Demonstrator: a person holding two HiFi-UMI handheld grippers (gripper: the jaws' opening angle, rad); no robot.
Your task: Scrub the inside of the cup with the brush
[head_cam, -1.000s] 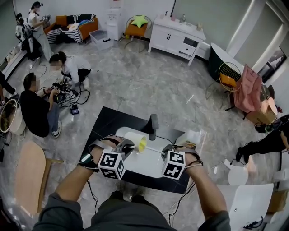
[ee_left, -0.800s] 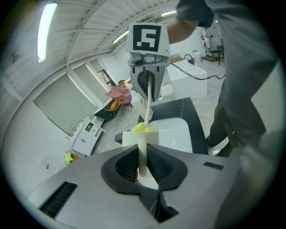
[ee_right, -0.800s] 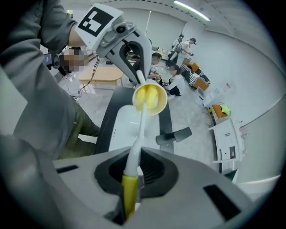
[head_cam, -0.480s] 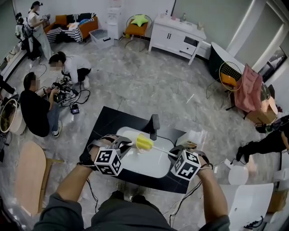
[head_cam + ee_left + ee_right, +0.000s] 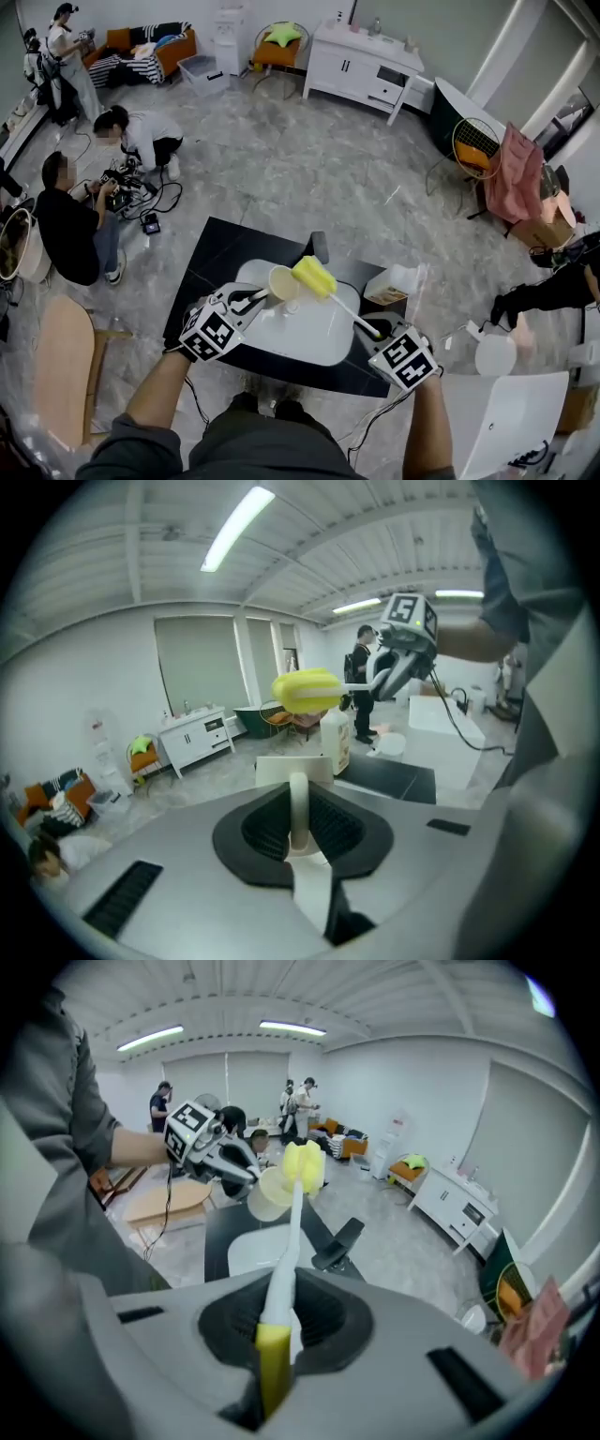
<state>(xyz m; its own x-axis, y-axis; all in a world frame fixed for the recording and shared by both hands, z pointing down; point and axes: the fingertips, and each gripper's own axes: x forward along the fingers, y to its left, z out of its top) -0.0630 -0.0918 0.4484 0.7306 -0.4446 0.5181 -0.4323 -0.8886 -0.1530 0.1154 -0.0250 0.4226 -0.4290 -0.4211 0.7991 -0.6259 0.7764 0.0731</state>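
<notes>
Brush (image 5: 314,276), clamped in right gripper (image 5: 380,330), has left the cup (image 5: 283,282) clamped by left gripper (image 5: 251,298), hovering at its two o'clock; scrubbing seems paused.

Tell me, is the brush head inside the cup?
Out: the yellow brush head sits beside the cup's open mouth, not within it.

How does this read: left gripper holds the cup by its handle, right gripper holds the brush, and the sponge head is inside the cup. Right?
Not quite: the sponge head is outside the cup, beside its mouth, as the head view shows. The rest stands: the left gripper holds the cup by its handle, the right gripper holds the brush.
</notes>
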